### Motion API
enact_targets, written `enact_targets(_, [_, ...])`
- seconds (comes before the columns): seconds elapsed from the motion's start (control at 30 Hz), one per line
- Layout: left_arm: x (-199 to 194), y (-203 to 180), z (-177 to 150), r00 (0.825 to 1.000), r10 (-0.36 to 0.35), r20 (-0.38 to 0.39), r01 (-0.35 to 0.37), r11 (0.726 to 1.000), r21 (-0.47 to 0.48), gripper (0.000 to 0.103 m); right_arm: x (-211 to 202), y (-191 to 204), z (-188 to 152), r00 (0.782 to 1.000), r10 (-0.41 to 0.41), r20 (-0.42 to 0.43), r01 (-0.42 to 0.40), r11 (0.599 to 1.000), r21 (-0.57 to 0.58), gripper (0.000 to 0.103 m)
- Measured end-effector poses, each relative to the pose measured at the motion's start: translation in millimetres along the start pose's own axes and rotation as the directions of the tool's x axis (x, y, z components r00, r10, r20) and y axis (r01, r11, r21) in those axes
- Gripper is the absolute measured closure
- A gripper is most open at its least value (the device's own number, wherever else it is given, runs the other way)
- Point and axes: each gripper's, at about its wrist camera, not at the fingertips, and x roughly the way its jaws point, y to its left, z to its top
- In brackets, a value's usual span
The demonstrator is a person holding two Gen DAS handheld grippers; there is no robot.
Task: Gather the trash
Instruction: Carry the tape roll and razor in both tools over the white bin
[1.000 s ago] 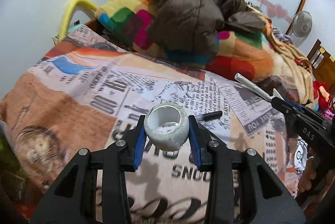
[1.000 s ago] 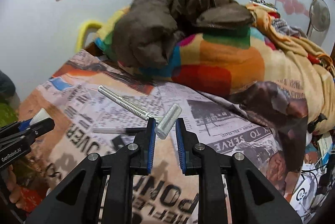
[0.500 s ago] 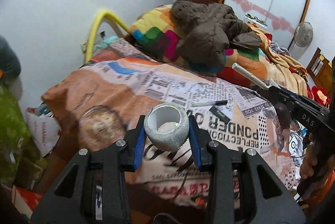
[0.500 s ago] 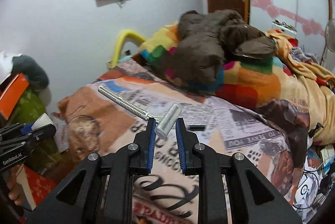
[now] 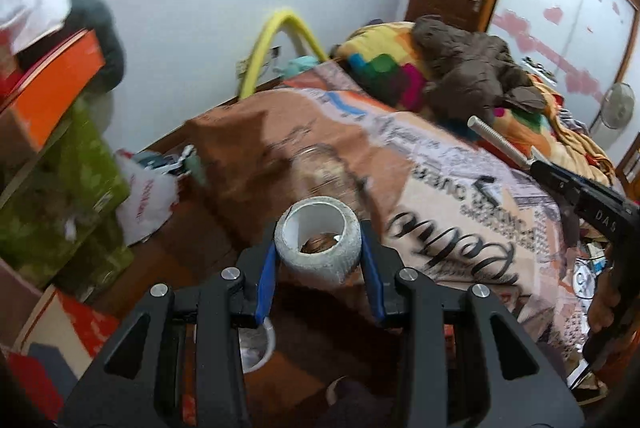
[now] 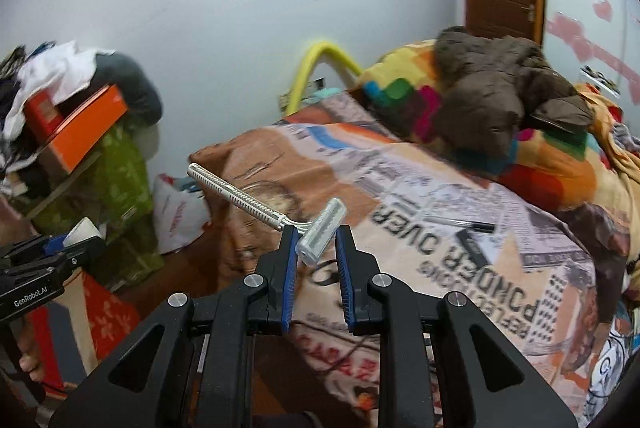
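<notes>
My left gripper (image 5: pixel 318 248) is shut on a white tape roll (image 5: pixel 320 242), held in the air past the bed's foot corner. It also shows at the left of the right wrist view (image 6: pixel 68 244). My right gripper (image 6: pixel 318 246) is shut on the head of a grey disposable razor (image 6: pixel 256 206), whose handle sticks out to the upper left. The razor handle (image 5: pixel 500 144) and the right gripper show at the right of the left wrist view. A black pen (image 6: pixel 460 224) and a small black piece (image 6: pixel 472 248) lie on the printed bedspread (image 6: pixel 420 196).
A white plastic bag (image 5: pixel 146 196) sits on the floor by the bed's corner. Green and orange boxes (image 5: pixel 60 156) stack at the left. A round container (image 5: pixel 254 346) shows on the floor below my left gripper. A brown jacket (image 6: pixel 492 96) lies on a coloured blanket.
Both grippers have pulled back from over the bed and swung left toward the floor beside it, each still holding its item. The boxes and plastic bag have come into view.
</notes>
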Motion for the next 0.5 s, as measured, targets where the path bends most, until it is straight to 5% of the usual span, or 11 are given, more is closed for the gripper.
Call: enact_targets(0.5, [-9,117,-78,0.988,0.147,-0.043,-0.151,0.984,-0.096,0.066,68,121,-36,0.98,0.121,-0.158,-0.143,0.981,-0.132,0.086])
